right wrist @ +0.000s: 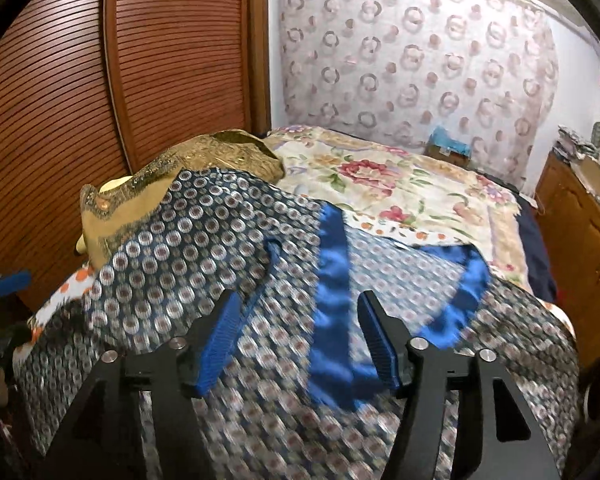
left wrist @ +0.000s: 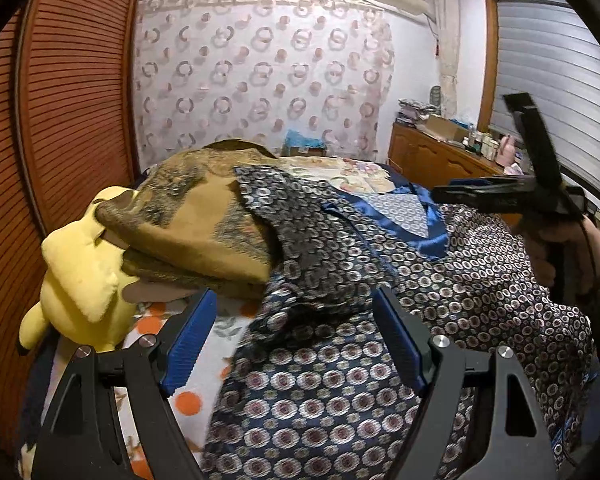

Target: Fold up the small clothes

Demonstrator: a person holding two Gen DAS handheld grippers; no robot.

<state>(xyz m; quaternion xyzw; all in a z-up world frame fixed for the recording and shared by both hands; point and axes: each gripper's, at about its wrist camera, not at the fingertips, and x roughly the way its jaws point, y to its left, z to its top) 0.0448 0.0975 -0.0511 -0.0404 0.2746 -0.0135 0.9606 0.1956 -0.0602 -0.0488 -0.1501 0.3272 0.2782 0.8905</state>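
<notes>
A navy garment with a ring pattern [left wrist: 340, 360] and a shiny blue collar band [left wrist: 432, 232] lies spread on the bed. It also shows in the right wrist view [right wrist: 220, 248], with its blue band [right wrist: 332, 288] running toward the camera. My left gripper [left wrist: 296, 320] is open just above the garment's left part, one sleeve crumpled between its blue pads. My right gripper [right wrist: 300, 320] is open above the collar band, holding nothing. In the left wrist view the right gripper's tool and the hand holding it show from the side [left wrist: 540, 196], over the garment's right side.
A brown patterned pillow [left wrist: 196, 220] and a yellow plush toy [left wrist: 80, 272] lie at the bed's left, against slatted wooden doors [left wrist: 60, 100]. A floral quilt [right wrist: 400, 184] covers the far bed. A wooden cabinet with clutter [left wrist: 440, 152] stands at right.
</notes>
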